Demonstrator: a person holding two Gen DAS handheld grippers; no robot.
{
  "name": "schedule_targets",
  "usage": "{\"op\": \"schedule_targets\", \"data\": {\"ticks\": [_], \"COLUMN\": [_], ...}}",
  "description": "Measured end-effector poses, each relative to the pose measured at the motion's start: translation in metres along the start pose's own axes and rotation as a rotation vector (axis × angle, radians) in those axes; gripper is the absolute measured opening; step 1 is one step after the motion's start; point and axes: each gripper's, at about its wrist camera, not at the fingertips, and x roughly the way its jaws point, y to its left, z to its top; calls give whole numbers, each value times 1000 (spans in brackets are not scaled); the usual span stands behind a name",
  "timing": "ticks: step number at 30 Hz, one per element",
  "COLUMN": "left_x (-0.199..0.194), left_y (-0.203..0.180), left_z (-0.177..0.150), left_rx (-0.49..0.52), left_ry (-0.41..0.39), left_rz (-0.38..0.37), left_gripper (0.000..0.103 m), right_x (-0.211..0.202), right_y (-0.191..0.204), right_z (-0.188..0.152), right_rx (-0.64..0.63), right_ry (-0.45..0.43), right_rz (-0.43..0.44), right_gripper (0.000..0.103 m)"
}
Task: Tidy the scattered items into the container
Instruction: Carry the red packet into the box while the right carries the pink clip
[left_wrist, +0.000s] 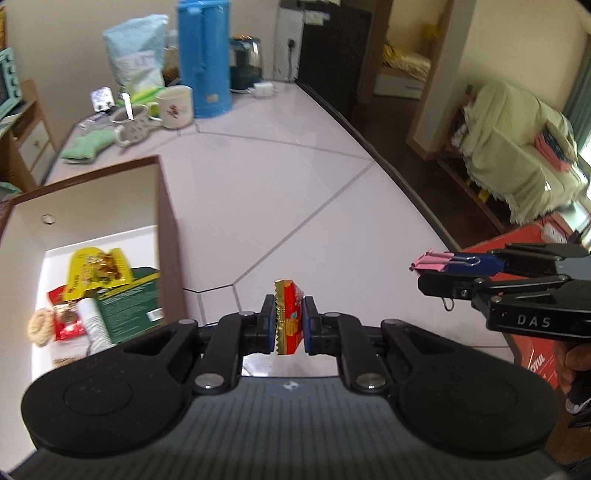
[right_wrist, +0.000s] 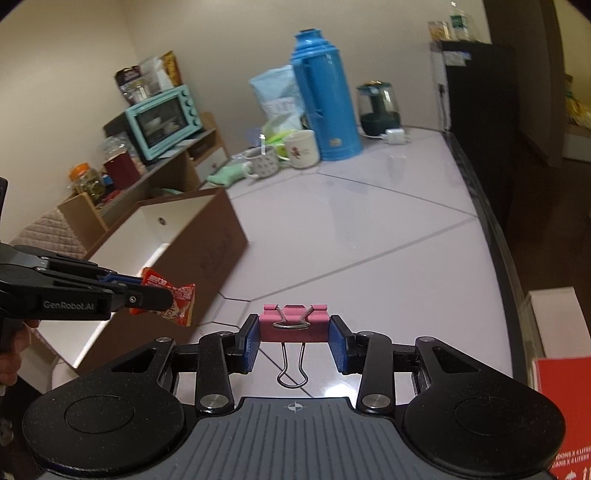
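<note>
Both tools are loaded and off the table. Our left gripper (left_wrist: 289, 318) is clamped on a red snack packet (left_wrist: 290, 314), gripped edge-on, most of the packet standing above the pads. Our right gripper (right_wrist: 294, 334) is clamped on a pink binder clip (right_wrist: 293, 325), its wire handle hanging free below.

The box (left_wrist: 162, 221) sits at 9 to 10 o'clock from the left gripper, open, already holding a yellow pouch (left_wrist: 98, 271), a green carton (left_wrist: 129, 302) and other small packets. From the right wrist view the box lies at 10 o'clock, with the left gripper and packet between us and its near wall.

Step in hand, as we judge it: carry both items over the rim and drop them.

Notes for doing it well:
- Take the left in first; it is nearer and blocks the right's path.
- Clear the near wall fully before parting the fingers.
- Release low, over a bare patch of floor at the far end.
- Keep the clip's dangling handle off the rim.
</note>
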Motion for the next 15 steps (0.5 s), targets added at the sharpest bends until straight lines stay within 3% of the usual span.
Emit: {"op": "schedule_targets", "data": {"ticks": [10, 15], "left_x": [-67, -89], "left_y": [42, 79], "left_z": [-14, -27], "left_rx": [-81, -145], "left_ry": [-101, -115], "left_rz": [85, 154], "left_gripper": [11, 11], "right_x": [9, 17], "right_y": [44, 71], "right_z": [18, 23], "right_rx": [-67, -95], "right_ry": [-36, -40], "right_rz": [91, 139], "right_gripper": [39, 39]}}
